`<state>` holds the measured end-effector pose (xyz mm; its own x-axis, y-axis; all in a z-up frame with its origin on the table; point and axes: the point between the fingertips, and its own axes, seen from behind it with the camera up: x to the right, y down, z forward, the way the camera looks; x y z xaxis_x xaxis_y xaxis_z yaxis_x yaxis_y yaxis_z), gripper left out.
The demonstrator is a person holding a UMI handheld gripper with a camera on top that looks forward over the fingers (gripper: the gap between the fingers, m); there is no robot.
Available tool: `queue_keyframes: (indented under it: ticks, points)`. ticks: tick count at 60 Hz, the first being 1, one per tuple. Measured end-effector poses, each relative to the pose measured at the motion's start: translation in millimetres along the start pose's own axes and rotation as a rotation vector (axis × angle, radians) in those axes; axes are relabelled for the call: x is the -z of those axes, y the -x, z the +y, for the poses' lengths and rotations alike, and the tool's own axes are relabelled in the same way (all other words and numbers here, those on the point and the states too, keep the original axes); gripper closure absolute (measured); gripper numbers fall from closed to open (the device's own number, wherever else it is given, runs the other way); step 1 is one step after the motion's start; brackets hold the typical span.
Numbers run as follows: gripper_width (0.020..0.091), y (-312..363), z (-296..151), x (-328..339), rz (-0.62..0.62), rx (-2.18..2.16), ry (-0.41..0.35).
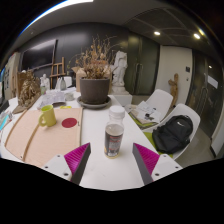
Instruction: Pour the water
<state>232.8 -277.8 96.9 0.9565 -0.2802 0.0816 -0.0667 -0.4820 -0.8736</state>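
Gripper [112, 163] fingers wide open, holding nothing. Water bottle [115, 132] upright on white table [95, 135], just ahead, between fingers. Advance centred; close at mid-body, keeping upright. Yellow cup [47, 115] well left.

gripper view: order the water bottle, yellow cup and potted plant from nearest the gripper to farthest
From the open gripper:
1. water bottle, just ahead of the fingers, centred between them.
2. yellow cup, farther back, off to the left.
3. potted plant, farthest, at the table's far end.
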Motion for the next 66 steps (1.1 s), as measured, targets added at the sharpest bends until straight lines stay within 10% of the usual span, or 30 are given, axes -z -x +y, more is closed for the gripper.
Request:
queue_keyframes:
  ticks: [16, 26, 32, 47, 66]
  points:
    - [0.0256, -8, 7, -90, -0.088, -0.045, 0.015]
    - [0.0431, -1, 5, -118, -0.153, -0.055, -0.003]
    - [0.0669, 6, -1, -120, -0.166, -0.05, -0.033]
    - [0.0824, 0, -3, -124, -0.132, -0.037, -0.041]
    - [0.0844, -21, -55, -120, 0.035, 0.117, -0.069]
